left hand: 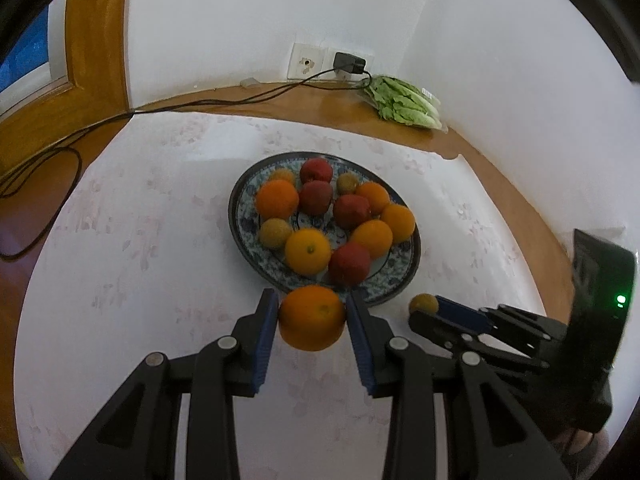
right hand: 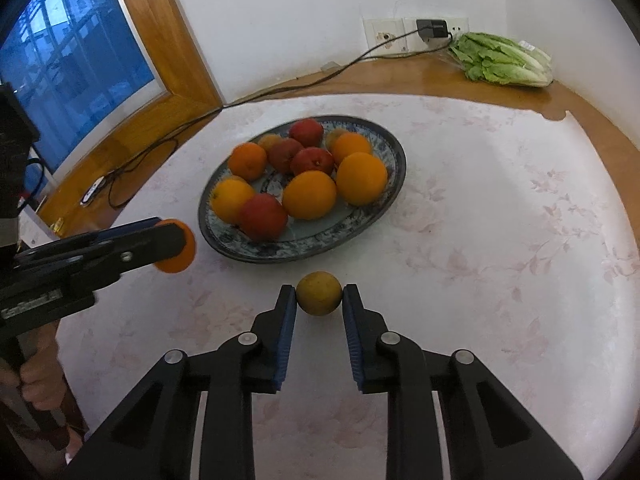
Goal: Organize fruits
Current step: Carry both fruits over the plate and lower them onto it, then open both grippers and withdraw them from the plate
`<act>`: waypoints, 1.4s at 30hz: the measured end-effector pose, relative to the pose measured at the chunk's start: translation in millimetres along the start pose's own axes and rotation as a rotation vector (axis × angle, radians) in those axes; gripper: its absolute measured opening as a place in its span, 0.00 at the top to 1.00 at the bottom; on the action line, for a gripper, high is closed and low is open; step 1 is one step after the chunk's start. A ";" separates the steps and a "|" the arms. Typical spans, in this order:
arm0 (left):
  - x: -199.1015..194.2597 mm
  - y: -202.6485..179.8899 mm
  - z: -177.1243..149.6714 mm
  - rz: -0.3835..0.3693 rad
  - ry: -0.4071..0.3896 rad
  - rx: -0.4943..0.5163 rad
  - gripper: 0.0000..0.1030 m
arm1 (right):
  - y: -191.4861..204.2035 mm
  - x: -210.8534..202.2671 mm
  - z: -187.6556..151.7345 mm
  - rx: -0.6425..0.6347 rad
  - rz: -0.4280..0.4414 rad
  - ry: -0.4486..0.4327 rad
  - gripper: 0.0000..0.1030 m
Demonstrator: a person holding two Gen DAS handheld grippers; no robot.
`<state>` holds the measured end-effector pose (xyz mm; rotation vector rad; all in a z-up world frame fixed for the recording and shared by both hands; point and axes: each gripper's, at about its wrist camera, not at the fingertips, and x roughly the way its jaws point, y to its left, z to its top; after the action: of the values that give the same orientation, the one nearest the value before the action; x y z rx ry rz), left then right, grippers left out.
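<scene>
Mid-sort beside the patterned plate (right hand: 384, 200): left gripper (left hand: 312, 316) pinching an orange (left hand: 312, 318) just off the rim, right gripper (right hand: 319, 294) clamped on a small yellow-green fruit (right hand: 319, 293) near the tablecloth (right hand: 500, 240). Next, probably: carrying both to their places, grips kept firm.

Plate (right hand: 362, 216) sits mid-table w/ fruit piled on it. Behind the plate, lettuce (right hand: 504, 62) lies by the wall, far right corner. My two held fruits sit just in front of the plate.

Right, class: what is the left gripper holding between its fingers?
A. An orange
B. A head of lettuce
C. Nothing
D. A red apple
A: the left gripper has its blue-padded fingers pressed on both sides of an orange, just in front of the plate.
</scene>
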<state>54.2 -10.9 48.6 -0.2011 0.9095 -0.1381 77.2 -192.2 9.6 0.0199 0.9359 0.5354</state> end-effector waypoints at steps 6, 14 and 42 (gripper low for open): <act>9.2 0.7 8.5 0.005 -0.011 0.005 0.64 | 7.6 -11.0 11.2 -0.040 -0.008 -0.015 0.76; 20.7 3.3 13.1 0.000 -0.027 0.010 0.65 | 8.8 -3.6 25.0 -0.040 -0.018 -0.021 0.76; 45.5 5.4 22.5 0.024 -0.026 0.021 0.64 | 5.8 14.5 33.8 -0.031 -0.026 -0.051 0.67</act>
<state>99.9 -12.3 25.8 -0.1720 0.8843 -0.1230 107.6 -173.6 20.4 -0.0067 0.8771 0.5234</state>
